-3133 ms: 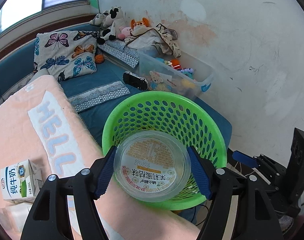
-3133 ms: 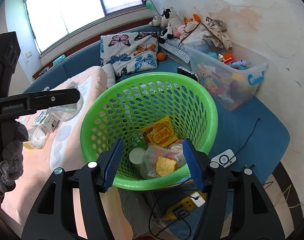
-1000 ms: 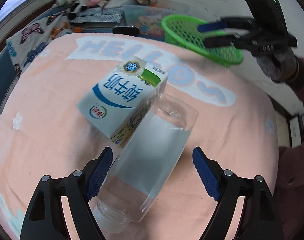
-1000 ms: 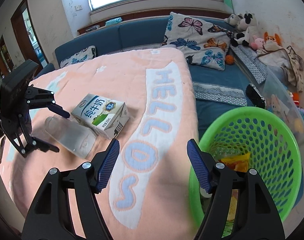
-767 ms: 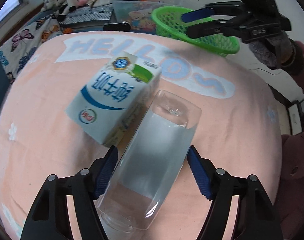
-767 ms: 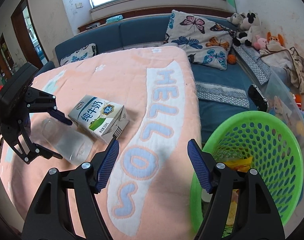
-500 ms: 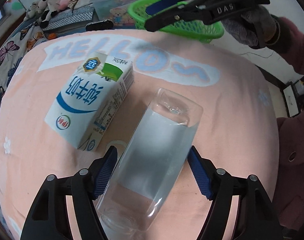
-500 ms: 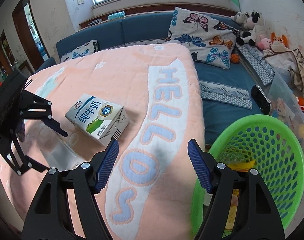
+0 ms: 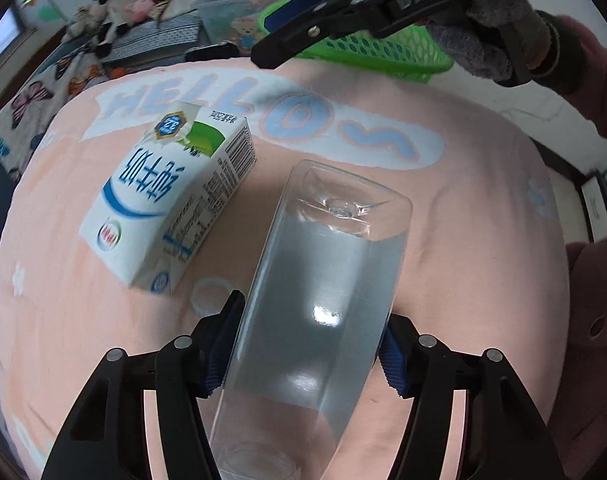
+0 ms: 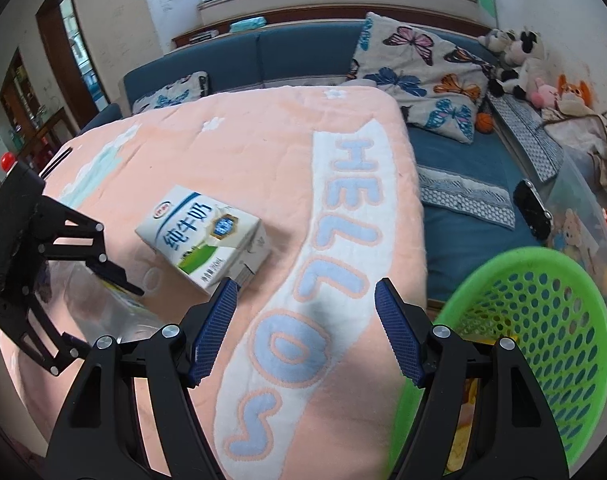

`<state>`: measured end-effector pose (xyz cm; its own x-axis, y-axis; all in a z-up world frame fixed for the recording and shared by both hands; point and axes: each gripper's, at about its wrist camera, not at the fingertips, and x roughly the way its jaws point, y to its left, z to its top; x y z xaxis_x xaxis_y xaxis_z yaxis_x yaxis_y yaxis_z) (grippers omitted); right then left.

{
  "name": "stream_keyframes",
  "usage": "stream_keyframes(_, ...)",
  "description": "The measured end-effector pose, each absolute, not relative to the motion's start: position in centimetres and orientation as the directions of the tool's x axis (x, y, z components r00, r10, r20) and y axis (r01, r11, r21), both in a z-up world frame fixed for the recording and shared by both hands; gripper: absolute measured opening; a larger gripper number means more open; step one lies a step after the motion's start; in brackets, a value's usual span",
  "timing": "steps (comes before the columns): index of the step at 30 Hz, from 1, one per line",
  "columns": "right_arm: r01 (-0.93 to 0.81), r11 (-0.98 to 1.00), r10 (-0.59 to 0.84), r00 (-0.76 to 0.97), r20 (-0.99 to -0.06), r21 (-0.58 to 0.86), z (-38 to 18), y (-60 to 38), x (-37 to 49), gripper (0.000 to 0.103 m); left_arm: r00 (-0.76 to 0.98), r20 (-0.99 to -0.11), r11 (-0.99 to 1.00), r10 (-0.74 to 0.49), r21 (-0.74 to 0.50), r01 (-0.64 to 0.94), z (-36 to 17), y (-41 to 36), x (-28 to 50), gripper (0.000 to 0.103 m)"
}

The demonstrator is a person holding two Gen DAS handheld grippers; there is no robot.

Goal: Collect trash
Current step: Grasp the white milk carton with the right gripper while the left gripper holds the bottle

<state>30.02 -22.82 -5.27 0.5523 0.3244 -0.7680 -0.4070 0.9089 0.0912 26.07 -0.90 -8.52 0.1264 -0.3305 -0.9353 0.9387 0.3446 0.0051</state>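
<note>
A clear plastic bottle (image 9: pixel 323 312) lies on the pink blanket, and my left gripper (image 9: pixel 309 344) is shut on its body. A white milk carton (image 9: pixel 171 204) lies just left of it; it also shows in the right wrist view (image 10: pixel 205 234). A white bottle cap (image 9: pixel 209 294) lies by the carton. My right gripper (image 10: pixel 305 328) is open and empty, above the blanket between the carton and the green basket (image 10: pixel 551 344). The left gripper (image 10: pixel 75 276) and bottle (image 10: pixel 103 304) show at the left of the right wrist view.
The pink "HELLO" blanket (image 10: pixel 263 168) covers the surface. The green basket (image 9: pixel 367 50) stands past its edge with trash inside. A clear toy bin (image 10: pixel 583 220), a black remote (image 10: pixel 531 210), butterfly pillow (image 10: pixel 415 76) and plush toys (image 10: pixel 519 60) lie on the blue sofa beyond.
My left gripper has closed its jaws onto the clear bottle. My right gripper has moved over the blanket toward the milk carton, still open.
</note>
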Motion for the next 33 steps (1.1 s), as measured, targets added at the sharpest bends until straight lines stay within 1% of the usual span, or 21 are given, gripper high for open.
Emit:
stream_keyframes(3,-0.466,0.88,0.359,0.533,-0.766,0.088,-4.9,-21.9,30.0,0.072,0.132,-0.93,0.398,-0.342,-0.016,0.917,-7.7,0.1,25.2,0.059)
stream_keyframes(6,-0.538,0.84,0.39,0.505,-0.77,0.073,-4.6,-20.6,30.1,0.075,0.133,-0.926,0.483,-0.353,-0.058,0.874,-7.0,1.3,24.4,0.058)
stream_keyframes(10,-0.652,0.758,0.425,0.473,-0.772,0.018,-4.2,-18.0,30.5,0.081,0.162,-0.93,0.576,-0.328,-0.061,0.815,-6.5,3.3,23.2,0.058)
stream_keyframes(13,-0.713,0.701,0.437,0.443,-0.783,-0.012,-4.2,-16.2,30.9,0.084,0.157,-0.924,0.64,-0.349,-0.112,0.76,-6.1,4.5,23.0,0.058)
stream_keyframes(15,-0.759,0.649,0.43,0.418,-0.8,-0.048,-4.4,-14.8,31.4,0.086,0.17,-0.92,0.67,-0.353,-0.122,0.732,-5.6,5.4,22.7,0.058)
stream_keyframes(17,-0.789,0.61,0.42,0.402,-0.814,-0.074,-4.8,-13.6,31.9,0.086,0.192,-0.921,0.693,-0.339,-0.106,0.713,-5.5,6.1,22.2,0.058)
stream_keyframes(21,-0.846,0.523,0.412,0.354,-0.84,-0.099,-5.6,-11.5,32.8,0.086,0.202,-0.915,0.742,-0.349,-0.138,0.656,-5.0,7.9,22.2,0.058)
stream_keyframes(26,-0.893,0.425,0.356,0.315,-0.879,-0.148,-7.6,-8.9,33.6,0.087,0.225,-0.911,0.767,-0.346,-0.137,0.626,-4.9,8.8,22.1,0.057)
stream_keyframes(31,-0.909,0.398,0.334,0.268,-0.904,-0.123,-9.0,-7.6,34.5,0.087,0.222,-0.908,0.777,-0.356,-0.156,0.61,-4.8,9.5,22.2,0.056)
stream_keyframes(32,-0.908,0.399,0.327,0.271,-0.906,-0.127,-9.2,-7.5,34.5,0.087,0.224,-0.907,0.777,-0.358,-0.156,0.61,-4.8,9.5,22.1,0.056)
stream_keyframes(33,-0.909,0.398,0.324,0.262,-0.909,-0.12,-9.4,-7.5,34.5,0.083,0.226,-0.906,0.778,-0.357,-0.155,0.609,-4.8,9.4,22.1,0.056)
